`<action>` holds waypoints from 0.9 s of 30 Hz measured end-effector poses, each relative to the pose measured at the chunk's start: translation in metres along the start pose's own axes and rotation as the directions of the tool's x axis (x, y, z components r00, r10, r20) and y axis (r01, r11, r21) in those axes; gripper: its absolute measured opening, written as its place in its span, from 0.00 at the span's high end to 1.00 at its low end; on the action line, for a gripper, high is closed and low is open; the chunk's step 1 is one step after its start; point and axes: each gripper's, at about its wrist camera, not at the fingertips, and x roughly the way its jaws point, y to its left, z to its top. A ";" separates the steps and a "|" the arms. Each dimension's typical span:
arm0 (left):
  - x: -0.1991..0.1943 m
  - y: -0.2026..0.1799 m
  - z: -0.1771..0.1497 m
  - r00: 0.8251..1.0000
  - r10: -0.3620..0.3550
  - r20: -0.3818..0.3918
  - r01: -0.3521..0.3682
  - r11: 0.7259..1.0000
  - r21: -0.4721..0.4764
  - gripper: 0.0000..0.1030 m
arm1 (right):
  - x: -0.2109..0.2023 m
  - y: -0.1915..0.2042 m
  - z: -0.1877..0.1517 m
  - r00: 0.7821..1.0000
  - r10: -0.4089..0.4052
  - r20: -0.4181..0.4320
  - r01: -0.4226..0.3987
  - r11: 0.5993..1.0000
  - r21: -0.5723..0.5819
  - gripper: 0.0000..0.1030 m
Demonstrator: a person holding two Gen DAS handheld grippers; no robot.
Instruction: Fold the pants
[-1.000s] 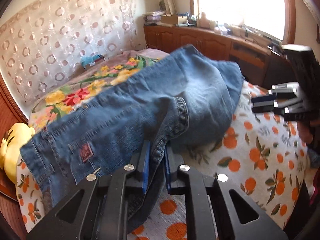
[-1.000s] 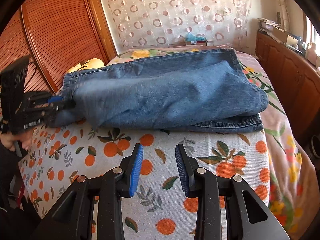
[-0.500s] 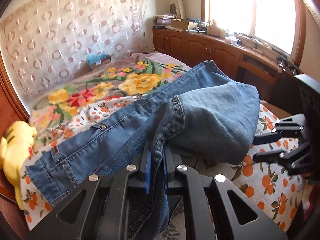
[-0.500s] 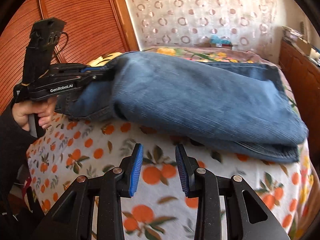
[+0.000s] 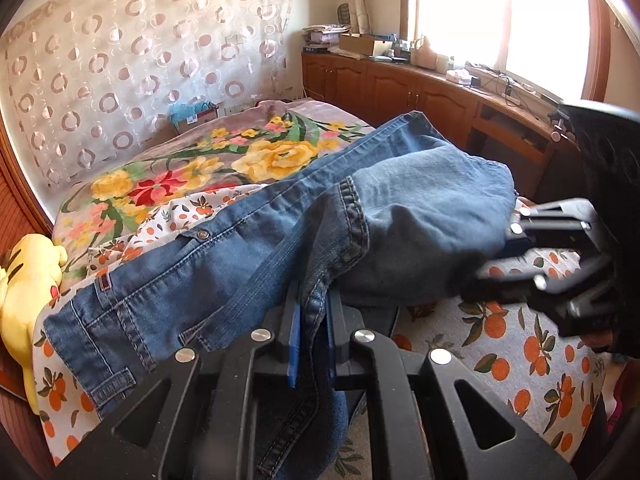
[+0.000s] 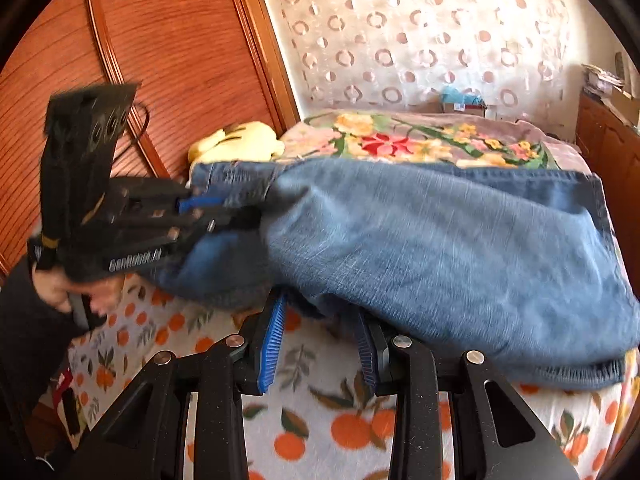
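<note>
Blue jeans (image 5: pixel 248 264) lie folded on the bed. My left gripper (image 5: pixel 312 320) is shut on a seamed edge of the jeans and holds it lifted off the orange-print sheet. It also shows in the right wrist view (image 6: pixel 224 210), gripping the left end of the jeans (image 6: pixel 440 248). My right gripper (image 6: pixel 320 320) is open, its blue pads at the near edge of the folded denim, which hangs over the right pad. In the left wrist view the right gripper (image 5: pixel 516 252) sits against the far fold.
The bed has an orange-print sheet (image 6: pixel 352 432) and a floral blanket (image 5: pixel 200 168) behind. A yellow plush toy (image 5: pixel 24 280) lies at the left edge. A wooden headboard wall (image 6: pixel 160 60) is on the left, wooden cabinets (image 5: pixel 400 84) on the right.
My left gripper has lifted the jeans' edge higher. My right gripper has moved forward until its open pads reach the near edge of the denim.
</note>
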 end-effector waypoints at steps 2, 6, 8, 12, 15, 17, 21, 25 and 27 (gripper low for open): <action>-0.003 0.000 -0.003 1.000 -0.003 -0.002 0.003 1.000 0.001 0.89 | 0.002 -0.003 0.007 0.999 -0.026 0.019 0.026 1.000 -0.007 0.90; -0.015 -0.005 -0.014 1.000 -0.014 -0.001 0.014 1.000 -0.013 0.85 | 0.003 -0.017 0.024 0.998 -0.038 0.057 0.039 0.999 -0.007 0.97; -0.021 -0.011 -0.018 1.000 -0.015 0.008 0.015 1.000 -0.007 0.84 | 0.010 -0.023 0.034 0.997 -0.049 0.057 0.050 0.999 -0.009 0.98; -0.020 -0.017 -0.026 1.000 0.004 -0.010 -0.004 1.000 0.013 0.84 | 0.034 -0.026 0.043 0.995 -0.096 0.037 0.096 0.995 -0.015 0.98; -0.012 -0.009 -0.030 0.999 0.027 -0.038 -0.027 1.000 -0.007 0.84 | 0.050 -0.027 0.042 0.997 -0.076 -0.015 0.077 0.997 0.027 0.98; -0.010 -0.002 -0.033 0.999 0.015 -0.042 -0.017 0.999 -0.029 0.84 | 0.049 -0.027 0.036 0.998 -0.055 -0.019 0.056 0.998 0.042 0.98; -0.013 0.002 -0.033 0.999 0.007 -0.031 -0.008 0.999 -0.039 0.84 | 0.029 -0.031 0.031 0.999 -0.028 -0.028 0.029 0.999 0.043 0.93; -0.021 0.000 -0.036 1.000 0.003 -0.013 -0.003 0.999 -0.054 0.83 | 0.014 -0.027 0.019 0.998 -0.048 -0.049 0.049 0.999 0.018 0.82; -0.027 -0.001 -0.040 1.000 0.003 -0.004 -0.003 0.998 -0.063 0.83 | 0.013 -0.024 0.015 0.998 -0.045 -0.053 0.045 0.999 -0.004 0.79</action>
